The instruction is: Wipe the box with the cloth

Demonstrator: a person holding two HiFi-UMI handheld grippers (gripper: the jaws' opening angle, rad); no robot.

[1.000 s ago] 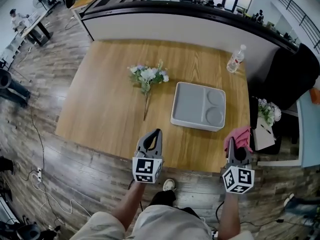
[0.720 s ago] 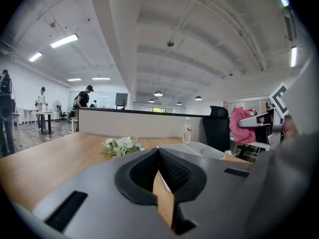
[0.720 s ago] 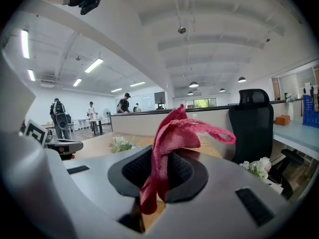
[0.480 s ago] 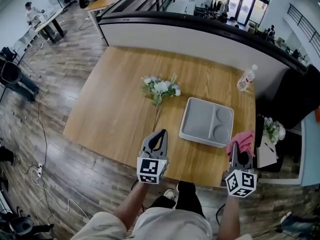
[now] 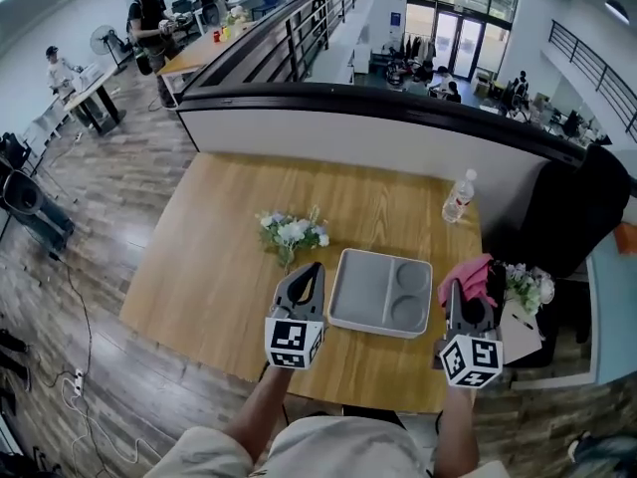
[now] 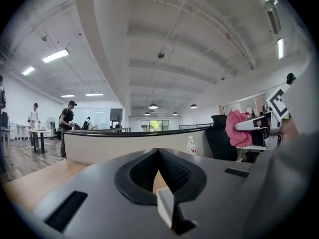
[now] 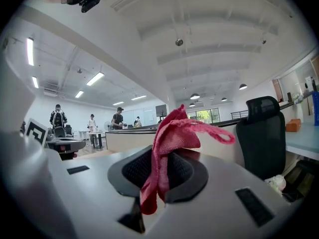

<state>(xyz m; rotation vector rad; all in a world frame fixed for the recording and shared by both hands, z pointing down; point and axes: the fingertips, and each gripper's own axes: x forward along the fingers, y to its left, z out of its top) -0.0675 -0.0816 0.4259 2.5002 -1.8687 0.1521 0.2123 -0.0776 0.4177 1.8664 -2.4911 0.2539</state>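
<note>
1. The gray box (image 5: pixel 370 287) lies flat on the wooden table (image 5: pixel 214 267), close to the front edge. It has one big flat part and two round dips on its right side. Nothing is inside it.
2. The left gripper (image 5: pixel 313 271) is just to the left of the box, beside its left edge. It is held up in the air and points away from the person. Its two fingers are pressed together and there is nothing between them.
3. The right gripper (image 5: pixel 460 297) is just to the right of the box, near the front right corner. Its two fingers are squeezed tight on the pink cloth (image 5: pixel 472 272).
4. The cloth sticks up out of those fingers in a bunch, and one end hangs down in front of them. It is beside the right side of the box and does not touch it.
5. A bunch of white flowers (image 5: pixel 291 232) lies on the table near the back left corner of the box.
6. A water bottle (image 5: pixel 457 197) stands behind the box, toward the right, well apart from it, by the far edge of the table.
7. A black chair (image 5: pixel 582 207) is far to the right of the box, off the table.
8. A long curved wall (image 5: pixel 348 132) runs behind the table, far behind the box. Some people stand past it by other tables.
</note>
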